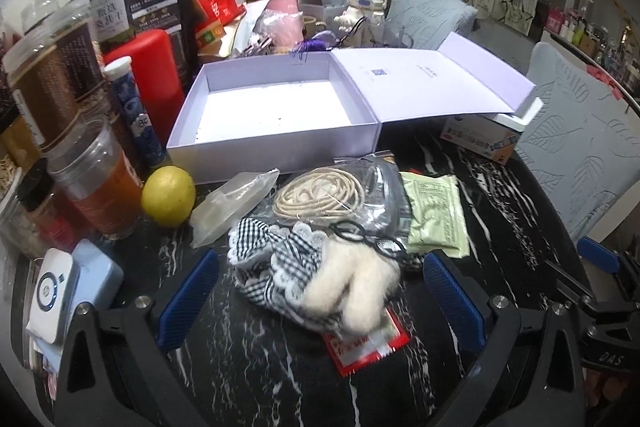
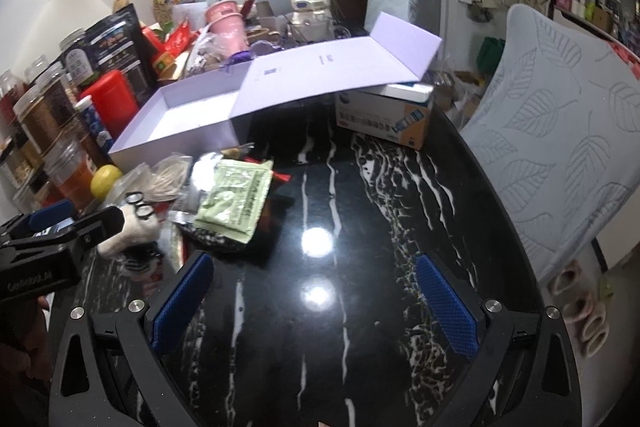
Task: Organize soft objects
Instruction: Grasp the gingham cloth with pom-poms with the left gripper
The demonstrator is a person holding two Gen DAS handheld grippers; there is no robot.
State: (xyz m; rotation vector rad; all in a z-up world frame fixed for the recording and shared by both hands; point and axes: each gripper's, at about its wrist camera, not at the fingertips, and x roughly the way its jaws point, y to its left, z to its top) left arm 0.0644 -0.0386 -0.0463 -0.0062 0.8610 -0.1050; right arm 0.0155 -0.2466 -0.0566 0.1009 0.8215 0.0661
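A: State of left gripper (image 1: 320,291)?

B: Blue ribbed pads spread wide, gripping nothing. Between them lies a fuzzy cream plush toy (image 1: 352,291) wearing black wire glasses, resting on gingham lace-edged fabric (image 1: 272,259) on the glossy black marble table (image 1: 500,195).

A: Right gripper (image 2: 316,303)?

B: Equally wide apart, empty, over bare tabletop.

A: Surroundings?

B: Coiled cream cord in a clear bag (image 1: 320,195), a green sachet (image 1: 436,215), and beyond them an open lavender cardboard box (image 1: 276,115).

An open box (image 1: 276,115) sits on the bench (image 1: 500,195), jars (image 1: 52,83) to its left. Before it lie a lemon (image 1: 169,195), a coiled cord (image 1: 318,195), a sachet (image 1: 436,215) and a plush toy (image 1: 348,291).
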